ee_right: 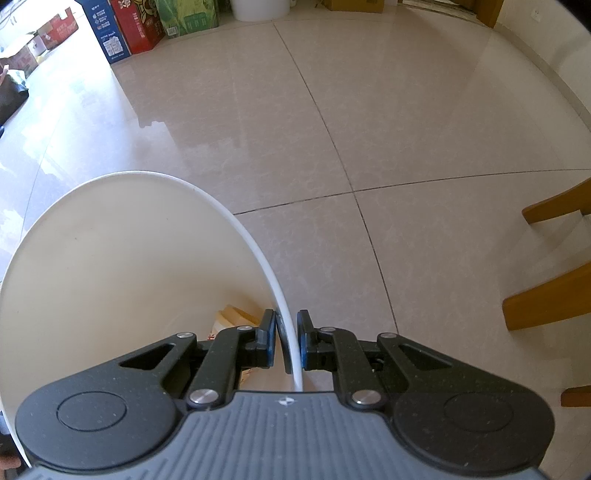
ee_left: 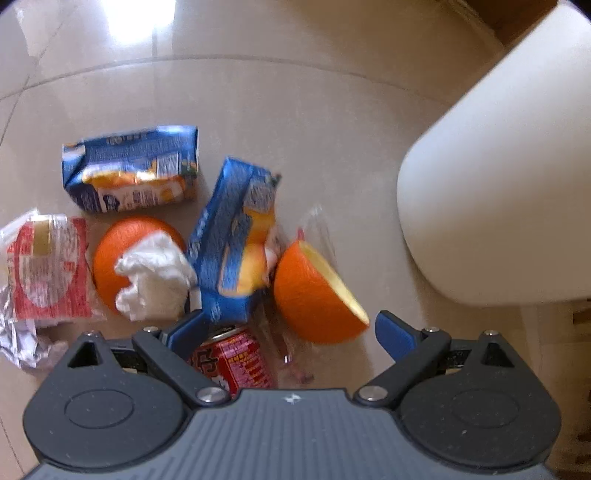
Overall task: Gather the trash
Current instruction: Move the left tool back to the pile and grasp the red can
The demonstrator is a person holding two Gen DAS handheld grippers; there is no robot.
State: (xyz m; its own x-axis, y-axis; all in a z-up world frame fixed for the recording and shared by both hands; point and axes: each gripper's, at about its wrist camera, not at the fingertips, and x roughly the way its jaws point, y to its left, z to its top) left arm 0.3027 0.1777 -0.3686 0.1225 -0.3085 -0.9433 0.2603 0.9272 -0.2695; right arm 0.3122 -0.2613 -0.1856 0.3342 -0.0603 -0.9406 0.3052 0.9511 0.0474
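Beige glossy floor tiles (ee_right: 369, 129) carry a loose heap of trash beneath the left claw (ee_left: 288, 325), whose blue-tipped jaws stand wide apart and grip nothing. Between those jaws lie a red drink can (ee_left: 236, 358), partly hidden under the claw body, and a clear plastic wrapper (ee_left: 291, 354). One orange half (ee_left: 314, 295) sits just ahead of the claw, tilted, its pale cut face turned to the right. A blue juice carton (ee_left: 229, 251) leans upright beside it, blurred, with its foot close to the left fingertip. A second blue juice carton (ee_left: 133, 173) lies flat further off. Left of the upright carton another orange piece (ee_left: 110, 251) rests on the floor with a crumpled white tissue (ee_left: 155, 280) on top of it. At the far left lies a red-and-white crumpled wrapper (ee_left: 48, 269).

A white waste bin (ee_left: 498, 184) stands to the right of the heap, apart from it. The right claw (ee_right: 287, 343) is pinched narrow on the rim of the bin (ee_right: 258, 251), one finger inside the wall and one outside. Some tan card or paper waste (ee_right: 232, 317) shows at the bin's bottom; what it is cannot be told. Wooden chair legs (ee_right: 546, 302) stand at the right edge, and printed cardboard boxes (ee_right: 129, 26) line the far wall.
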